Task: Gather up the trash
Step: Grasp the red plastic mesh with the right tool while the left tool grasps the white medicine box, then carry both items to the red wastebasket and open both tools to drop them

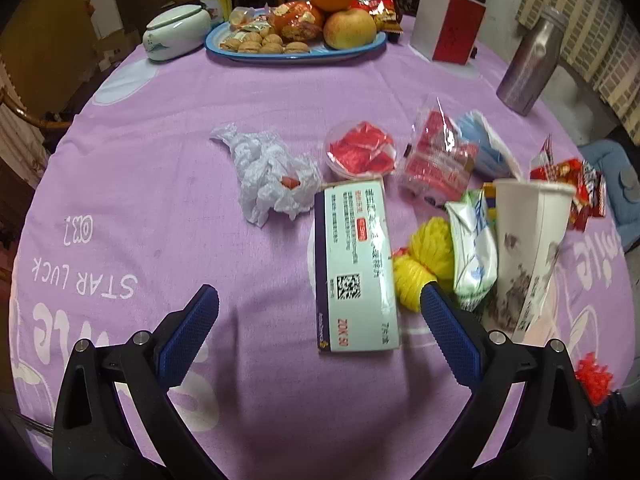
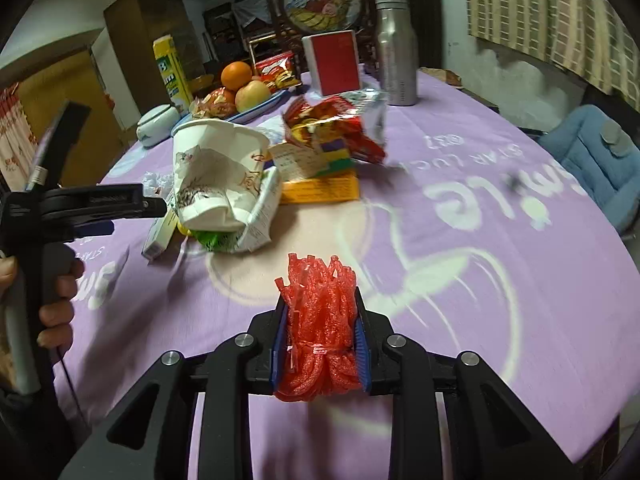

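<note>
My right gripper (image 2: 320, 300) is shut on a red foam fruit net (image 2: 320, 320), held above the purple tablecloth (image 2: 480, 200); the net also shows at the right edge of the left wrist view (image 1: 594, 376). My left gripper (image 1: 320, 296) is open and empty, low over the cloth, with a white medicine box (image 1: 356, 268) between its fingers and ahead. It also shows from the side in the right wrist view (image 2: 156, 206). Trash lies around: a crumpled white tissue (image 1: 272, 172), a yellow foam net (image 1: 424, 264), a tipped paper cup (image 1: 528, 248), a green-white wrapper (image 1: 474, 248), red wrappers (image 1: 438, 156).
A blue plate (image 1: 296, 54) with an orange, apple and nuts stands at the back, beside a white lidded jar (image 1: 176, 32). A red-white box (image 1: 448, 24) and a metal bottle (image 1: 532, 64) stand at the back right. A blue-cushioned chair (image 2: 596, 160) sits beyond the table's right edge.
</note>
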`<state>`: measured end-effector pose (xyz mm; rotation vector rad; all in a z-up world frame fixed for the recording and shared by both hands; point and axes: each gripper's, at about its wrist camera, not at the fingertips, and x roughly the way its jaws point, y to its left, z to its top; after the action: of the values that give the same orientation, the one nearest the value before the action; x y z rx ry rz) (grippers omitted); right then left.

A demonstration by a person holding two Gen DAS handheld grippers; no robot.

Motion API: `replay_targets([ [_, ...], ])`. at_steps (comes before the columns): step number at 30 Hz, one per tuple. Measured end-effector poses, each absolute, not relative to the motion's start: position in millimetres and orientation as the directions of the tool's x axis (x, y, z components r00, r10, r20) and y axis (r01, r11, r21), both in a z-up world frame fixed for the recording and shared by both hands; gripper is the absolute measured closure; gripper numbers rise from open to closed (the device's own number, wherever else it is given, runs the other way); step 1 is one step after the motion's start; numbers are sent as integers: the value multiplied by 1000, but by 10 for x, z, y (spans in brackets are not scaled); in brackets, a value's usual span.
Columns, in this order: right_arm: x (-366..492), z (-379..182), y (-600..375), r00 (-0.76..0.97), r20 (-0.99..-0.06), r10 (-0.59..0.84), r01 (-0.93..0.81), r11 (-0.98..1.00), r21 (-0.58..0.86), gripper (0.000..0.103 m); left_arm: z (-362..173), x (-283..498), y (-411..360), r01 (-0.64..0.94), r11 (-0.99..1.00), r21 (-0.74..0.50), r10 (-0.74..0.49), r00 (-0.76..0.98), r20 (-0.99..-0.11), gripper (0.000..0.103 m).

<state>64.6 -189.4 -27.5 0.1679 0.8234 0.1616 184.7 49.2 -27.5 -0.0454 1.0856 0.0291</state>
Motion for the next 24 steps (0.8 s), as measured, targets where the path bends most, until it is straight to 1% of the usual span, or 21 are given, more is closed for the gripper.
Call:
replay_targets([
  [4,514,-223,-2011,684,-699,209,-71,973,221,75,-356,1778,505,-33,999,38,49,458,-887,6],
  [11,431,-197,-1955,698,-670,254,-100,961,259,74,-400,1751,537,-25,999,45,52,446,-894,7],
  [12,429,-197,-1941,696,-669,262,-107,958,265,74,-405,1778,522,-22,999,48,53,442,-895,9],
  [13,424,-193,-1931,695,-668,267,-111,957,266,74,-420,1822,499,-19,999,49,53,433,-900,13],
  [14,411,-191,-1921,696,-666,268,-114,957,266,74,-435,1858,479,-13,999,45,46,426,-904,15],
  [15,397,-179,-1922,697,-664,271,-117,957,267,74,-455,1897,459,-7,999,45,44,415,-909,20],
  [16,378,-163,-1933,700,-660,272,-118,956,269,73,-496,1945,430,2,999,50,45,396,-917,30],
  [18,340,-138,-1961,708,-653,271,-114,955,272,73,-568,1997,388,17,998,54,45,365,-930,42],
  [20,305,-123,-2018,715,-647,265,-106,956,275,73,-562,1996,379,20,999,44,33,380,-924,53],
  [21,291,-116,-2052,719,-645,259,-98,956,275,73,-552,1981,373,28,999,40,26,383,-924,56],
  [24,239,-121,-2119,727,-640,250,-84,957,279,73,-441,1832,406,17,999,40,29,424,-905,57],
])
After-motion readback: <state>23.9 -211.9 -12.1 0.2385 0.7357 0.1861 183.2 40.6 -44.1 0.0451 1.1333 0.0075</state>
